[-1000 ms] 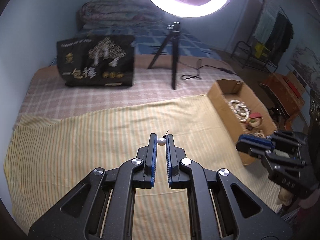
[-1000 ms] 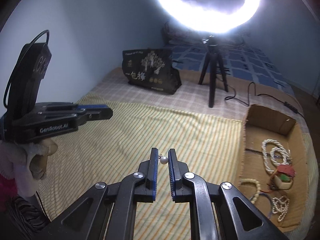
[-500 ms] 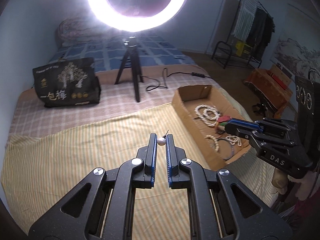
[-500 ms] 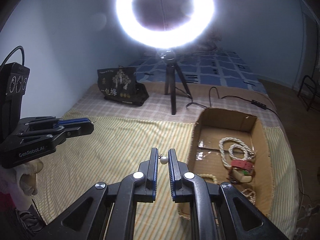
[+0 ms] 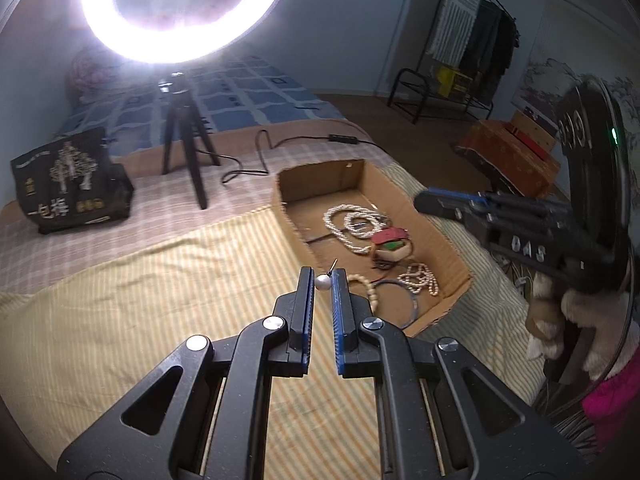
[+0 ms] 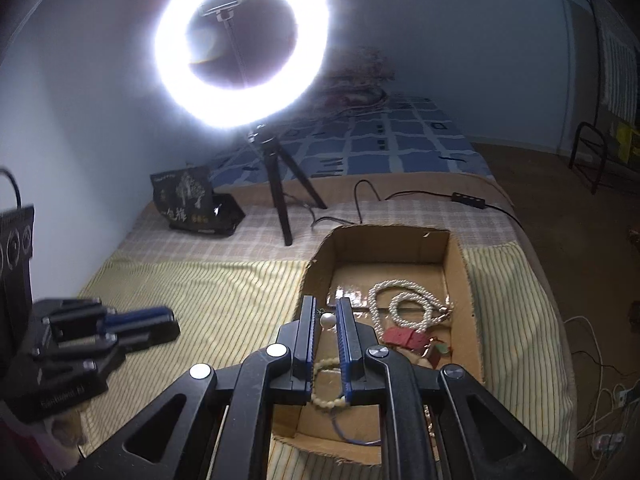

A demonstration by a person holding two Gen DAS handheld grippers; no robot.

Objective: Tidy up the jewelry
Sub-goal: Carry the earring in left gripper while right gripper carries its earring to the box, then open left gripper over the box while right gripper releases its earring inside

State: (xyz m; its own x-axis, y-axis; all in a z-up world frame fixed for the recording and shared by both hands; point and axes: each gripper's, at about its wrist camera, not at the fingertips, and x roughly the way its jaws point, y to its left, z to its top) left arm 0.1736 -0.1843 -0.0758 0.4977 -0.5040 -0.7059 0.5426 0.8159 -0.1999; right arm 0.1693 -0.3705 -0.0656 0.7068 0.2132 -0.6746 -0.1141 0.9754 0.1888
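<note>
The left gripper (image 5: pixel 323 280) is clamped on a pearl earring (image 5: pixel 322 282), its thin post sticking up past the blue pads, and it hangs over the striped cloth (image 5: pixel 160 300) just short of the cardboard box (image 5: pixel 456 268). The right gripper (image 6: pixel 325 316) pinches a second pearl earring (image 6: pixel 327 321) in the same way – this one already over the box's near end. Only the left wrist view shows the clothes rack (image 5: pixel 468 48) and the person's gloved hand (image 5: pixel 560 320) under the right tool; only the right wrist view shows the phone clamp (image 6: pixel 222 8) inside the ring light (image 6: pixel 240 44). Both views show the pearl necklace (image 6: pixel 404 304), a red piece (image 6: pixel 402 338) and a beaded bracelet (image 5: pixel 370 288) lying in the box, and a black bag (image 5: pixel 68 184) beside the tripod (image 5: pixel 186 136)
</note>
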